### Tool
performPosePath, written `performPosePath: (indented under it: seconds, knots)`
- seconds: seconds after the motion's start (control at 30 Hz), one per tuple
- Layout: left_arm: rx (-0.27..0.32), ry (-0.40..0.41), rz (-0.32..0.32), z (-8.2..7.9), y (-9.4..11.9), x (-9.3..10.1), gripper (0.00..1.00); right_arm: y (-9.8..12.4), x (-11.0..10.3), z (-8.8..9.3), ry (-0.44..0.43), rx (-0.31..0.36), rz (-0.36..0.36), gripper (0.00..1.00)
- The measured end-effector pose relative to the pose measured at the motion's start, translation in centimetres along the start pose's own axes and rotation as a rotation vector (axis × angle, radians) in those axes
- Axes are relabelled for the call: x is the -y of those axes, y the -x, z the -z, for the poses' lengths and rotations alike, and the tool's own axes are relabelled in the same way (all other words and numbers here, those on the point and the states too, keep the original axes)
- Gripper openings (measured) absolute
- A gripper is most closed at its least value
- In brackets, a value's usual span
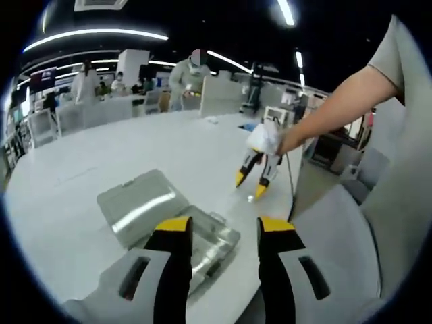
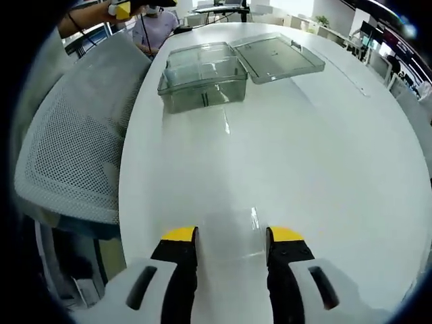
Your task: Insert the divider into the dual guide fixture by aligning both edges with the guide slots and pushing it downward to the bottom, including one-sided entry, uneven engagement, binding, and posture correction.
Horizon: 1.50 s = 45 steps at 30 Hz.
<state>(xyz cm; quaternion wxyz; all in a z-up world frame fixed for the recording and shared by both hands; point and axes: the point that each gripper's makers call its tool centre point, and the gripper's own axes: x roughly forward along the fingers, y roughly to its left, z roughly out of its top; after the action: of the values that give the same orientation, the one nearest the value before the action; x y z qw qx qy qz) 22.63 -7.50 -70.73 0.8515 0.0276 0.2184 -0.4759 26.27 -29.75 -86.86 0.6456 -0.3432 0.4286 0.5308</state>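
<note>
The clear divider (image 2: 229, 233) is hard to make out: in the right gripper view only faint glints mark a transparent sheet between the right gripper (image 2: 231, 236)'s yellow-tipped jaws, which pinch it just above the white worktop (image 2: 324, 148). Its long axis cannot be told. The left gripper (image 1: 225, 226) hangs spread and empty over the clear fixture box (image 1: 209, 246), whose near end its jaws hide; the box's long axis runs across the right gripper view, with the flat lid (image 2: 277, 57) just beside it.
</note>
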Motion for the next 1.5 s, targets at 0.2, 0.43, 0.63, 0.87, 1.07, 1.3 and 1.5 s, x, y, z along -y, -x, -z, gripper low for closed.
performPosePath:
  seconds: [0.2, 0.43, 0.63, 0.87, 1.07, 1.3, 1.5]
  knots:
    - [-0.002, 0.006, -0.003, 0.17, 0.01, -0.05, 0.36, -0.18, -0.09, 0.15, 0.016, -0.01, -0.006, 0.35]
    - [-0.008, 0.008, -0.003, 0.29, 0.02, 0.04, 0.36, -0.3, 0.15, 0.21, 0.059, -0.028, 0.006, 0.31]
    - [-0.008, 0.01, -0.003, 0.04, 0.01, -0.06, 0.36, -0.35, 0.03, 0.13, 0.066, -0.027, 0.001, 0.29]
    - [-0.01, 0.014, -0.003, 0.1, 0.07, -0.1, 0.36, -0.39, -0.16, 0.06, 0.09, -0.028, -0.004, 0.28]
    - [-0.015, 0.02, -0.004, 0.46, 0.19, -0.16, 0.36, -0.37, -0.35, -0.05, 0.101, -0.032, -0.006, 0.28]
    - [-0.017, 0.022, -0.002, 0.56, 0.22, -0.14, 0.36, -0.42, -0.52, -0.2, 0.111, -0.039, -0.013, 0.28]
    - [-0.013, 0.023, 0.001, 0.49, 0.08, -0.08, 0.36, -0.25, -0.66, -0.27, 0.108, -0.043, -0.015, 0.28]
